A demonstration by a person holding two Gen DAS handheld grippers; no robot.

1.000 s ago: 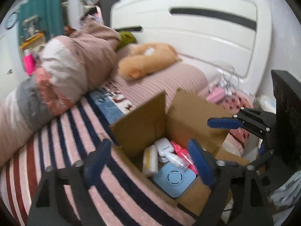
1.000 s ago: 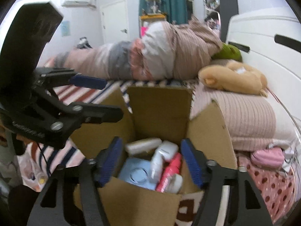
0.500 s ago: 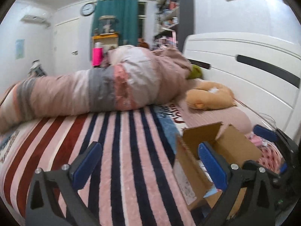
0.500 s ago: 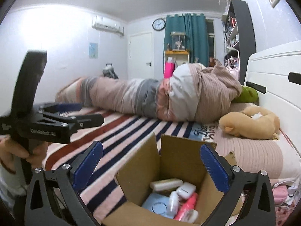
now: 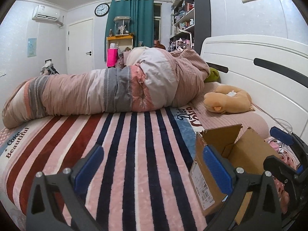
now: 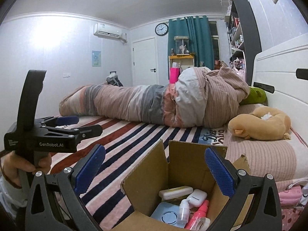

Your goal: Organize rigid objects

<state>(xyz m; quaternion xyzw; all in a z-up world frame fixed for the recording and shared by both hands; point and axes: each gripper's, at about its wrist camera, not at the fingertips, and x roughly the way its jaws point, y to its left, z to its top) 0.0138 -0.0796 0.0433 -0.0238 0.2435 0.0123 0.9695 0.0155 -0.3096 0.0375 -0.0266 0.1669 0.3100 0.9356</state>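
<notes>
An open cardboard box (image 6: 154, 165) stands on the striped bed; it also shows at the right of the left wrist view (image 5: 211, 165). Inside lie a cream case (image 6: 175, 191), a white earbud case (image 6: 196, 196), a blue square device (image 6: 167, 215), a small clear bottle (image 6: 182, 211) and a pink tube (image 6: 200, 209). My right gripper (image 6: 155, 168) is open and empty, raised above the box's near side. My left gripper (image 5: 152, 167) is open and empty over the blanket, left of the box; it also shows in the right wrist view (image 6: 77, 124).
A rolled striped duvet (image 5: 107, 92) lies across the bed's far side. A tan plush (image 5: 227, 101) and a green plush (image 6: 254, 96) sit by the white headboard (image 5: 259, 73). Pink items (image 6: 290, 194) lie right of the box.
Both grippers have lifted and tilted up from looking down into the box to looking across the bed. The left gripper has drawn away to the box's left.
</notes>
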